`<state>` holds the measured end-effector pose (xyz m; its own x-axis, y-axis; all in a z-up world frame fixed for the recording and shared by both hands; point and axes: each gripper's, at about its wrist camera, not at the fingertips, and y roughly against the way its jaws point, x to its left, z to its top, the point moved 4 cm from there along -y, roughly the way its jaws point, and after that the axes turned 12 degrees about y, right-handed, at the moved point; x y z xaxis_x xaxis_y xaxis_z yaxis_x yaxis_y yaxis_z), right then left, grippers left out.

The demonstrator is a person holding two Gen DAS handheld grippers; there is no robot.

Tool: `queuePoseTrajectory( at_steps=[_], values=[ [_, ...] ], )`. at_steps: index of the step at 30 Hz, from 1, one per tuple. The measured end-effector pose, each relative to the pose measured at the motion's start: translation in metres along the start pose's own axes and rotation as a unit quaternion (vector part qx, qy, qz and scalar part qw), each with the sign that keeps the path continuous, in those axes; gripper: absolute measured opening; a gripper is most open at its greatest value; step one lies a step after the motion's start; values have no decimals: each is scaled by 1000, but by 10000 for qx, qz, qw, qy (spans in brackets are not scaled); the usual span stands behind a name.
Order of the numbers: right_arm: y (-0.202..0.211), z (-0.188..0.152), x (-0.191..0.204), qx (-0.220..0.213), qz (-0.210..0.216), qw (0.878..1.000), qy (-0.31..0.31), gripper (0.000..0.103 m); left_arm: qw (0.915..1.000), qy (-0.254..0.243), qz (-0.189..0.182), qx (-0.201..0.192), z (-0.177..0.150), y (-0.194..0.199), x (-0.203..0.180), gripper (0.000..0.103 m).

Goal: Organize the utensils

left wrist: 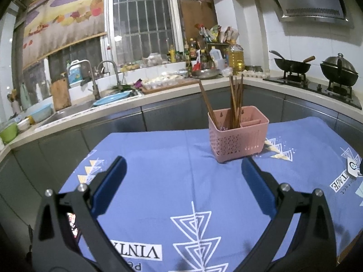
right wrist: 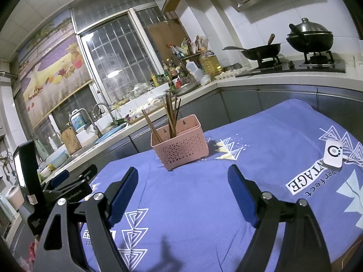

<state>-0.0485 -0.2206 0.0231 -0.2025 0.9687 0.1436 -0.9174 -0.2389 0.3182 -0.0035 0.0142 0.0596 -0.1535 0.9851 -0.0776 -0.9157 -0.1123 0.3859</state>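
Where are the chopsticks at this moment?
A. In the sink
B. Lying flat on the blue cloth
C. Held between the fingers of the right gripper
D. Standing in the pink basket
D: the chopsticks stand in the larger compartment of the pink basket on the blue cloth, while the left gripper and the right gripper are both open and hold nothing.

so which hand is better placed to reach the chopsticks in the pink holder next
Probably the left. The left gripper, jaws open and empty, faces the pink perforated plastic holder and its brown wooden chopsticks from nearer. The right gripper, also open, looks slightly further back.
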Motion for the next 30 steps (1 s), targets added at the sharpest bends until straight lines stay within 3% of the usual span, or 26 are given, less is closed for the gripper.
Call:
queuePoseTrajectory(
  at_steps=[30],
  values=[
    [-12,-17,2,144,17,9999,-28,81,9988,-159,259,390,-18,-18,4,97]
  ],
)
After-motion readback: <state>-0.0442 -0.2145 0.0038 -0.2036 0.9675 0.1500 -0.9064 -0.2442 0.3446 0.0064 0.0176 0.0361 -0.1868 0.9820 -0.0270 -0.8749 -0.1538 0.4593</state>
